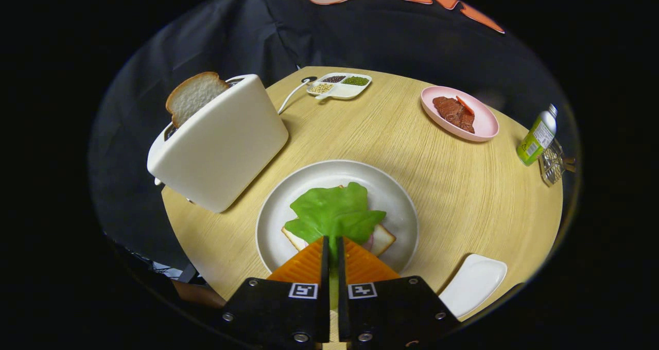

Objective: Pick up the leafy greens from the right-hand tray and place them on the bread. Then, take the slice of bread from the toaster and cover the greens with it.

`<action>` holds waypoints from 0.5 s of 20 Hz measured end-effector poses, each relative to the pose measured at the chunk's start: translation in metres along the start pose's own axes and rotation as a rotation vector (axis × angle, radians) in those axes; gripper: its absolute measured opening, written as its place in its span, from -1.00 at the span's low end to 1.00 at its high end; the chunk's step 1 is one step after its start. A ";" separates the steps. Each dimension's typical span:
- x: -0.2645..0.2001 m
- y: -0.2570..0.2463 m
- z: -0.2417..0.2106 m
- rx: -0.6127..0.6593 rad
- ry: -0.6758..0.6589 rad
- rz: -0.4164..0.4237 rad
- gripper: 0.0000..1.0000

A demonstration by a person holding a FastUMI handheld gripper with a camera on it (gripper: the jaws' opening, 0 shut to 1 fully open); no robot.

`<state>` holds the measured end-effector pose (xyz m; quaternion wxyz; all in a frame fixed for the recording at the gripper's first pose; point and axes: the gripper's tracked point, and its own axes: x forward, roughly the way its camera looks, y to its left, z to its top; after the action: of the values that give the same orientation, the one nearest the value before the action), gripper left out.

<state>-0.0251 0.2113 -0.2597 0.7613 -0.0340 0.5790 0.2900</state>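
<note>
A green lettuce leaf (333, 212) lies over a slice of bread (383, 239) on a round white plate (401, 200). My gripper (332, 243) is shut on the leaf's near stem, which runs down between the two fingers. To the left and beyond stands a white toaster (221, 144) with a slice of bread (193, 97) sticking up out of its slot. An empty white tray (473, 284) sits to the right of the fingers at the table's near edge.
A pink plate (484, 126) holding meat slices (454, 113) is at the far right. A divided white dish of grains (340, 85) sits at the back, with the toaster's cable beside it. A green bottle (537, 136) and a wire object (552, 164) stand at the right edge.
</note>
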 end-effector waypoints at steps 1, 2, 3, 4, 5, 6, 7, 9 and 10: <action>0.000 -0.001 0.000 0.008 0.001 0.005 -0.82; 0.001 -0.003 0.000 0.009 0.001 0.000 -0.79; 0.001 -0.006 0.000 -0.001 0.001 -0.011 -0.67; 0.002 -0.007 0.002 -0.012 -0.006 -0.017 -0.57; 0.003 -0.005 0.002 -0.021 -0.009 -0.017 -0.39; 0.002 -0.003 0.004 -0.029 -0.015 -0.020 -0.28; 0.002 -0.002 0.006 -0.038 -0.024 -0.025 -0.16; -0.001 0.000 0.012 -0.049 -0.042 -0.037 0.00; -0.004 0.002 0.017 -0.049 -0.056 -0.038 0.10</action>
<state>-0.0117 0.2179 -0.2496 0.7814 -0.0554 0.5496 0.2903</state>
